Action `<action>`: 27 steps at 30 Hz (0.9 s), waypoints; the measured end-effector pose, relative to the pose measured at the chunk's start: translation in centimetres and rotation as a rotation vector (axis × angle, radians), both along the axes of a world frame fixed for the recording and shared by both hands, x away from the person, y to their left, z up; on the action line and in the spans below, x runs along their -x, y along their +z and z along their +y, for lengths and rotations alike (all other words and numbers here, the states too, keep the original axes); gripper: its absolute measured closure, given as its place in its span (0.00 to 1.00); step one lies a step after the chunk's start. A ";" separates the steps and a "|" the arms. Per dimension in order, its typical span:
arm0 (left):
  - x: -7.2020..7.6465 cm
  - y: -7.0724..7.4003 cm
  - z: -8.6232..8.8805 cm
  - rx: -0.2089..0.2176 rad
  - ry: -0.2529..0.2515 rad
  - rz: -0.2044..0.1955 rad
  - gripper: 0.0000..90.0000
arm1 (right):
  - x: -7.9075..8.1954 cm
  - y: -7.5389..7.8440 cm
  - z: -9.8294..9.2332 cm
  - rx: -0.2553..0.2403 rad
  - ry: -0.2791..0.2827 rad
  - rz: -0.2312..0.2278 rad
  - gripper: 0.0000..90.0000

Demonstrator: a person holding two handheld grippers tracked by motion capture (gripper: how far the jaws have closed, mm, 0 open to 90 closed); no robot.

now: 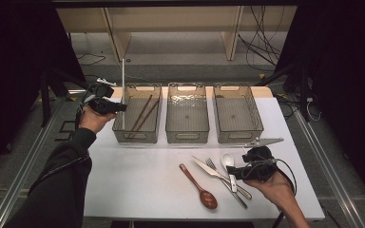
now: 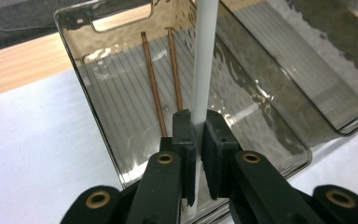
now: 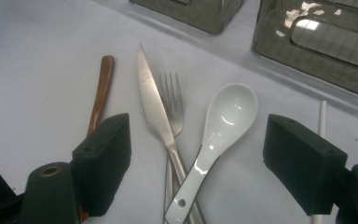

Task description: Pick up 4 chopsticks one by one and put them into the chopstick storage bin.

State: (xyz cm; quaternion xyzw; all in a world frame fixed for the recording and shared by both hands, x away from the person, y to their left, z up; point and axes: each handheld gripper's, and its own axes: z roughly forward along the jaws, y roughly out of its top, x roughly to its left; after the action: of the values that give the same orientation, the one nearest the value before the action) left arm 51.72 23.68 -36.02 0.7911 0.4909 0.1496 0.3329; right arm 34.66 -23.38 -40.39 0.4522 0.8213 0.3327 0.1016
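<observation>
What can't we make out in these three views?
- White chopstick: both ends cut off, top by the left gripper view's edge, bottom by the left gripper fingers.
- Second white chopstick: mostly hidden behind the right gripper in its own view.
- Wooden spoon: bowl hidden by a finger there.
- Middle bin: dark speck too small to identify, high view.

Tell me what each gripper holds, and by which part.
Left gripper: white chopstick, pinched near its lower end. Right gripper: nothing, fingers open.
</observation>
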 end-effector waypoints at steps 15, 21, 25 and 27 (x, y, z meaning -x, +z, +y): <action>-0.4 -2.2 0.1 -0.048 0.008 0.069 0.92 | 0.0 0.0 0.1 0.004 0.008 0.000 0.28; -0.5 -3.2 0.4 -0.053 0.021 0.099 0.92 | 0.1 0.1 0.1 0.003 0.008 -0.007 0.28; -0.6 -3.8 0.5 -0.056 0.037 0.108 0.92 | 0.1 0.1 0.2 -0.002 0.010 -0.001 0.28; -0.7 -4.0 0.5 -0.053 0.043 0.110 0.89 | 0.1 0.1 0.1 -0.002 0.011 -0.004 0.28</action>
State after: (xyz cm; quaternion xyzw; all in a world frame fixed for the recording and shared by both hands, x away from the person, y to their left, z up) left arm 52.39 24.23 -40.00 0.7959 0.5212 0.1260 0.2810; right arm 34.60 -23.24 -40.27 0.4470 0.8232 0.3351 0.1009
